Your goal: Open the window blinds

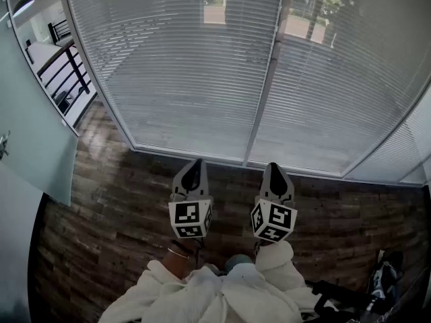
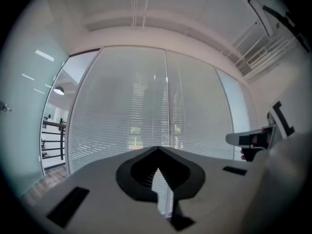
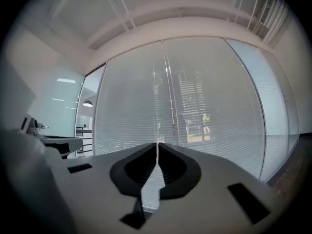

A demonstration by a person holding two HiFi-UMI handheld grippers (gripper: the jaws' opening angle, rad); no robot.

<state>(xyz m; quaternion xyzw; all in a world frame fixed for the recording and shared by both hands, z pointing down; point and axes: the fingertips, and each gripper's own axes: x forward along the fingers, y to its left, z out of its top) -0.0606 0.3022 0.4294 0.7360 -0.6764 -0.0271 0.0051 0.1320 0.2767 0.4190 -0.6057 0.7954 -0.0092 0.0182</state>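
Closed white slatted blinds [image 1: 182, 73] cover a tall window in two panels, split by a grey mullion [image 1: 264, 79]. Both grippers are held level and side by side, well short of the blinds, pointing at them. My left gripper [image 1: 195, 164] is shut with nothing between its jaws; in the left gripper view its tips [image 2: 157, 150] meet in front of the blinds [image 2: 122, 121]. My right gripper [image 1: 273, 167] is likewise shut and empty, its tips [image 3: 157, 144] touching before the blinds [image 3: 214, 111]. Each gripper shows at the edge of the other's view.
A wood-patterned floor [image 1: 114, 200] runs up to the window's base. At the left stand a frosted glass partition [image 1: 34, 133] and a black railing [image 1: 64, 66] behind glass. A dark object [image 1: 377, 288] lies at the bottom right. White sleeves [image 1: 215, 295] fill the bottom centre.
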